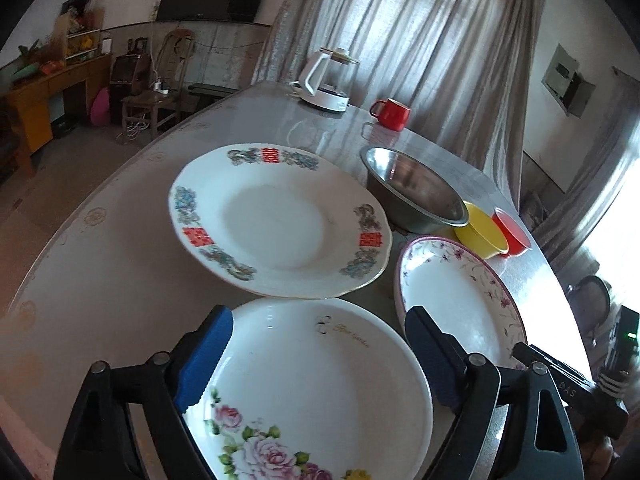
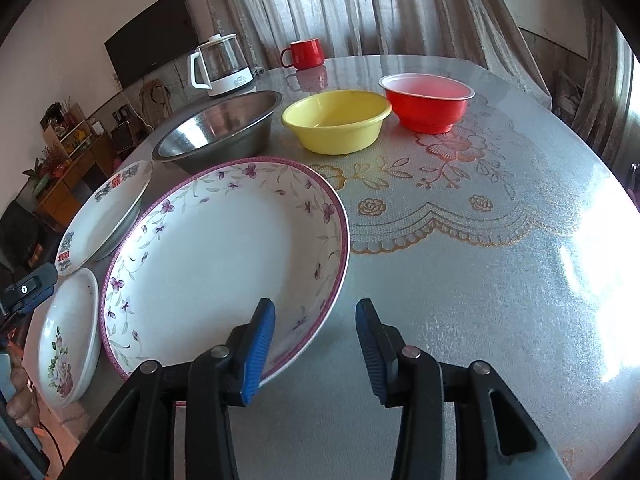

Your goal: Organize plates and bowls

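While the left gripper [image 1: 316, 356] stands released, its blue fingers [image 1: 206, 356] wide on either side of the rose plate [image 1: 312, 392], the right gripper [image 2: 316, 352] is also released, one finger over the near rim of the purple-flowered plate [image 2: 224, 256]. Farther on the bench [image 2: 480, 240] stand a steel bowl [image 2: 220, 128], yellow bowl [image 2: 336, 120] and red bowl [image 2: 428, 104]. Left of the steel bowl sits a red-emblem plate [image 1: 280, 220].

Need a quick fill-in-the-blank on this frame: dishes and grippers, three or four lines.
1. The bowl between the steel bowl and the red bowl is ____.
2. The mug beside the kettle is ____.
3. The number of plates on the table is ____.
4. The left gripper has its jaws ____.

Missing words: yellow; red; three; open
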Demonstrator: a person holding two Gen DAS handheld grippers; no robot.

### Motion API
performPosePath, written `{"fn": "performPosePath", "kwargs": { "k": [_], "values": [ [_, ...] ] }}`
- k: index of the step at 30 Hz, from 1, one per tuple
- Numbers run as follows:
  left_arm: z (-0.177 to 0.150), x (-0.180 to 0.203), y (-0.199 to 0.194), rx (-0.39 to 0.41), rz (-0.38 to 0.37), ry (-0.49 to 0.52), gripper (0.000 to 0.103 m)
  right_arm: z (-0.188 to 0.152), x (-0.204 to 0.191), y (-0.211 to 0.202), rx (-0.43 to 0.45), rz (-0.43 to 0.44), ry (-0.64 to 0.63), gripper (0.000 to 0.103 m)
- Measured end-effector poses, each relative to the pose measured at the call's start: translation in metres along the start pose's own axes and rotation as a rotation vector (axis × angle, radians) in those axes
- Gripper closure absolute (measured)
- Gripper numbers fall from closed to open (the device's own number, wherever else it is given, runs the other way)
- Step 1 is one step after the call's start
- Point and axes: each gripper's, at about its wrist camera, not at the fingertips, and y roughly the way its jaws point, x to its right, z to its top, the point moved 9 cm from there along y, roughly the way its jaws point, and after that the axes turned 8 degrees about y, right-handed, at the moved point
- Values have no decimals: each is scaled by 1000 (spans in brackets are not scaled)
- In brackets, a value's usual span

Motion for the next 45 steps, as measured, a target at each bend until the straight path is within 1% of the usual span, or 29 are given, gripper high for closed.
{"fn": "performPosePath", "kwargs": {
  "k": [2, 5, 6, 8, 11, 12, 14, 17, 22, 26, 29, 31, 33, 34, 36, 39, 41, 43, 45],
  "values": [
    [0, -14, -4, 9, 26, -24, 15, 3, 0, -7, 26, 4, 6, 52],
    [0, -34, -10, 23, 30, -73, 15, 11, -5, -18, 63, 35, 10, 46],
    [0, -40, -12, 23, 28, -85, 15, 15, -9, -21, 74, 53, 10, 42],
    [-1, -53, -13, 14, 49, -96, 15, 20, -21, -25, 79, 108, -2, 39],
    [-5, -75, -11, -14, 111, -95, 15, 23, -44, -25, 50, 200, -17, 36],
    [-6, -80, -10, -17, 116, -99, 15, 23, -52, -23, 33, 225, -24, 34],
    [-9, -91, -8, -31, 125, -119, 15, 20, -69, -18, -6, 272, -38, 34],
    [-11, -105, -5, -42, 115, -145, 15, 19, -95, -10, -54, 341, -54, 34],
    [4, -120, -4, 4, 90, -178, 14, 19, -139, 4, -120, 439, -79, 34],
    [17, -127, 0, 19, 62, -202, 14, 25, -172, 22, -136, 452, -120, 34],
    [26, -128, 6, 18, 56, -183, 14, 33, -190, 38, -158, 466, -119, 34],
    [30, -130, 12, -5, 76, -170, 17, 38, -196, 49, -167, 458, -121, 34],
    [35, -132, 19, -22, 92, -158, 28, 42, -204, 63, -182, 449, -124, 34],
    [37, -133, 22, -30, 87, -156, 28, 43, -206, 68, -185, 439, -130, 34],
    [42, -132, 30, -41, 58, -163, 28, 47, -212, 79, -183, 423, -149, 34],
    [47, -133, 41, -55, 42, -165, 28, 53, -218, 92, -189, 395, -170, 34],
    [49, -131, 48, -61, 17, -164, 28, 54, -221, 98, -194, 388, -181, 34],
    [53, -130, 55, -62, -14, -178, 33, 53, -224, 105, -203, 390, -191, 34],
    [58, -127, 63, -69, -38, -179, 42, 52, -228, 111, -215, 396, -198, 35]
  ]
}}
